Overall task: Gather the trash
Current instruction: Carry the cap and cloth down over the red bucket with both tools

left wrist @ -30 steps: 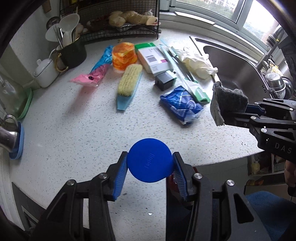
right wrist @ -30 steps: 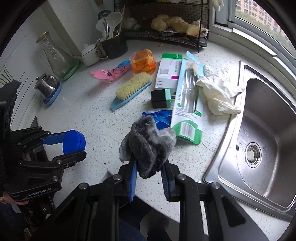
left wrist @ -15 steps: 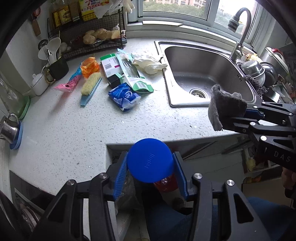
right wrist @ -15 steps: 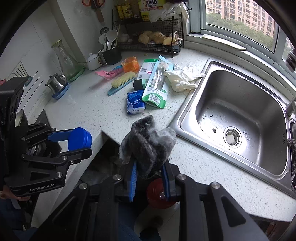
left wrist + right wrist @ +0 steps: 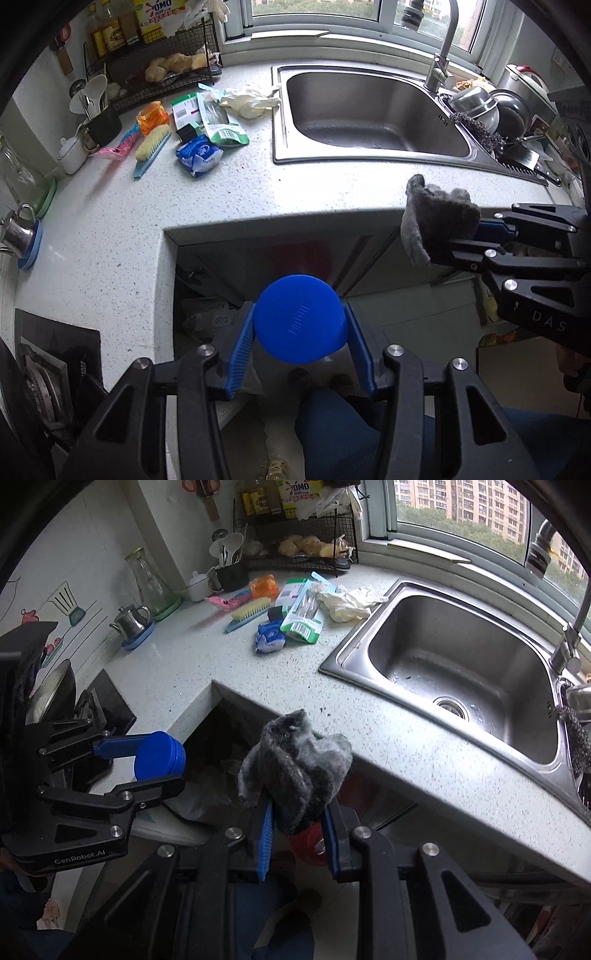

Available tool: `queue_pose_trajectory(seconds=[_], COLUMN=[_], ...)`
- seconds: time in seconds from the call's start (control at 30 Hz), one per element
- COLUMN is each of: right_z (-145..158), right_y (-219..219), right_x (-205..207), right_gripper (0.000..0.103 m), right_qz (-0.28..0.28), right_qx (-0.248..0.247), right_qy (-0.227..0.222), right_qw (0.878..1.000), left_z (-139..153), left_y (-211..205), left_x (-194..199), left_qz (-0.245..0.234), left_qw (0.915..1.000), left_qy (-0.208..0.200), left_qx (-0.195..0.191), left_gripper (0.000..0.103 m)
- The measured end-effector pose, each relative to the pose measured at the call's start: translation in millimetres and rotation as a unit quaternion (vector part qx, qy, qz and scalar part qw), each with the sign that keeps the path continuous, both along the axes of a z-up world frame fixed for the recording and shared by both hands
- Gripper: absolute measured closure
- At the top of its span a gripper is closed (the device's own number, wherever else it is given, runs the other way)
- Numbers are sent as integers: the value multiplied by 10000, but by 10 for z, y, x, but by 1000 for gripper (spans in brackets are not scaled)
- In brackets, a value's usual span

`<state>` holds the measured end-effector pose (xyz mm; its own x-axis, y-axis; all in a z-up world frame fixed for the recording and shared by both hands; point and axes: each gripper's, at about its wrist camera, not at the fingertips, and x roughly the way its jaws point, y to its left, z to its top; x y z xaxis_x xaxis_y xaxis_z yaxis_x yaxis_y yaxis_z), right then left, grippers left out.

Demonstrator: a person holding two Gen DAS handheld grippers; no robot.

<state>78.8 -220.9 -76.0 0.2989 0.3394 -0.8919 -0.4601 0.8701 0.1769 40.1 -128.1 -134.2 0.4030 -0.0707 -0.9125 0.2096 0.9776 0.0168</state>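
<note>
Jaws of the left gripper are clamped on a round blue plastic lid, pinched at its two edges, while the jaws of the right gripper squeeze a crumpled grey rag. Both pieces of trash hang off the edge of the speckled white surface, above the dark recess under the inner corner, where a white bag-lined bin appears to sit, partly hidden. A red object shows below the rag; what it is cannot be told. Further back on the surface, well apart from the grippers, lie a blue tissue packet, a green-and-white package, a scrub brush, an orange wrapper and pale crumpled gloves, beside the steel sink. To do this step well, each load should probably be brought squarely over the bin mouth before the jaws part, the limp rag lowest, since it may cling to a pad or snag on the rim.
</note>
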Motion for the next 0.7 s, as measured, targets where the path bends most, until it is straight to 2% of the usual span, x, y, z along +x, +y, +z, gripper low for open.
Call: queue_pose_trajectory(seconds=[0.2,0.33,0.43,0.7], right_z=[-466,-844,-1178,-2165], right_y=[-12,-29,-25,34], right_x=[-86,-73,-61,71], right_gripper=[81,81,81,81], right_qz=[-108,-171,-235,-413], right_qx=[-97,-201,-323,-427], right_qy=[547,829,977,1276], right_qw=[9984,9962,9944,9900], left_z=[-477,-893,-1300,-2322], left_y=[-77,-77,-43,85], left_x=[15,69,133,343], left_qz=[-21,-61,-40,-6], left_qw=[9988,9971,9952,9916], left_qy=[478,748,974,1266], left_qx=[-40,-92,-89,-247], left_gripper=[58,58,58,58])
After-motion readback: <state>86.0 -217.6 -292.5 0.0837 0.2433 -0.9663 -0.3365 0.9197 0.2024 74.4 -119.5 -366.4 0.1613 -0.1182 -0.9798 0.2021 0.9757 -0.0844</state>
